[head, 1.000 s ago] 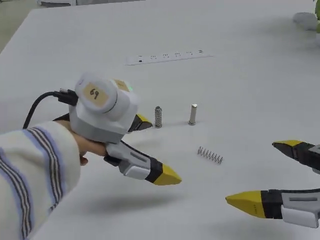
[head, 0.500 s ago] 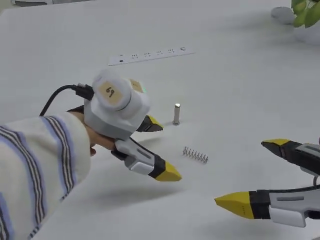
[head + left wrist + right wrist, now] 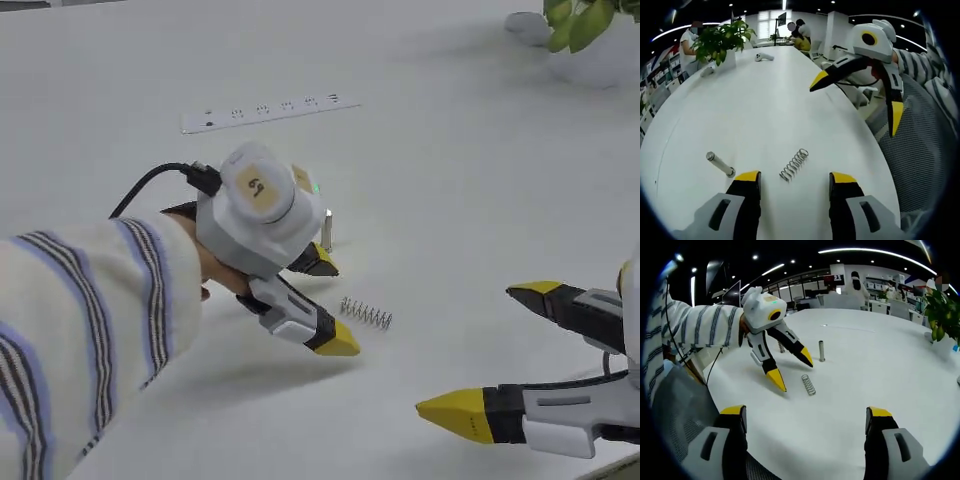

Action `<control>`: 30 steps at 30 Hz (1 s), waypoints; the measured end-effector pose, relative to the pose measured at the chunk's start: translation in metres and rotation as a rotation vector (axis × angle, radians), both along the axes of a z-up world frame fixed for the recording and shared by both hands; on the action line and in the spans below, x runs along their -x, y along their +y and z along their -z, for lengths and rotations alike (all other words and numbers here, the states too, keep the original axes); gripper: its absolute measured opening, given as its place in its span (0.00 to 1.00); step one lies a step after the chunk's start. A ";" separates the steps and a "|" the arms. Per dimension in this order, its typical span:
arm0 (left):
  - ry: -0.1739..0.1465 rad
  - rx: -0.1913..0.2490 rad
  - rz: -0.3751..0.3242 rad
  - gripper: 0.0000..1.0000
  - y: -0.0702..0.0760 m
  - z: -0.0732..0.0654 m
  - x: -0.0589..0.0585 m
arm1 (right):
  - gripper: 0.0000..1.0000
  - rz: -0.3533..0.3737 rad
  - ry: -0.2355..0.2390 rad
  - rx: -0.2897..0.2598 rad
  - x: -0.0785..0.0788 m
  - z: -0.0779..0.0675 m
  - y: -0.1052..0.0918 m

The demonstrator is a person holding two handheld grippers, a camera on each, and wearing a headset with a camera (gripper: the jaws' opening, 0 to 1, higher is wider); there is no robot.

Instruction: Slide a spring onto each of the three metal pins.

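Gap shrinks: left claw [image 3: 335, 306], jaws apart, now nearer loose spring [image 3: 365, 313] on bench [image 3: 450, 170]; grab likely next. Bare pin [image 3: 327, 230] waits behind. Right claw [image 3: 475, 348] apart, idle.

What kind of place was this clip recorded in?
Most likely an open-plan office or lab. The work sits on a large white table with a power strip lying on it, a potted plant stands farther along it, and long ceiling lights run over the room behind.

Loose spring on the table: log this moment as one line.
left gripper open, at loose spring | spring flat on table, near bare pin | right gripper open, apart
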State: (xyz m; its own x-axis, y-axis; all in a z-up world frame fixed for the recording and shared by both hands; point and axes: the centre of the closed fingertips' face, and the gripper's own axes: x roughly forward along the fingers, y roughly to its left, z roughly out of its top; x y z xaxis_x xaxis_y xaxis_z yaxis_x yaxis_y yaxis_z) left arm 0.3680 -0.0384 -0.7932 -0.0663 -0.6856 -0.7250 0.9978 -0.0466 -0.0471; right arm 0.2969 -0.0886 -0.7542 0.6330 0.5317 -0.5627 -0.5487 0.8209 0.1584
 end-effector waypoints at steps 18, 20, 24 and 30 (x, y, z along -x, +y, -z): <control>0.041 -0.013 0.013 0.20 -0.006 0.007 0.004 | 0.96 0.024 -0.005 -0.011 -0.001 -0.006 0.001; 0.026 -0.039 0.015 0.11 -0.002 0.010 0.003 | 0.96 0.023 -0.006 -0.009 -0.001 -0.006 0.001; 0.020 -0.060 0.029 0.03 0.000 0.013 0.008 | 0.95 0.032 -0.009 -0.016 -0.002 -0.007 0.001; 0.026 -0.072 0.012 0.03 -0.001 0.019 0.009 | 0.94 0.030 -0.007 -0.015 0.000 -0.005 0.000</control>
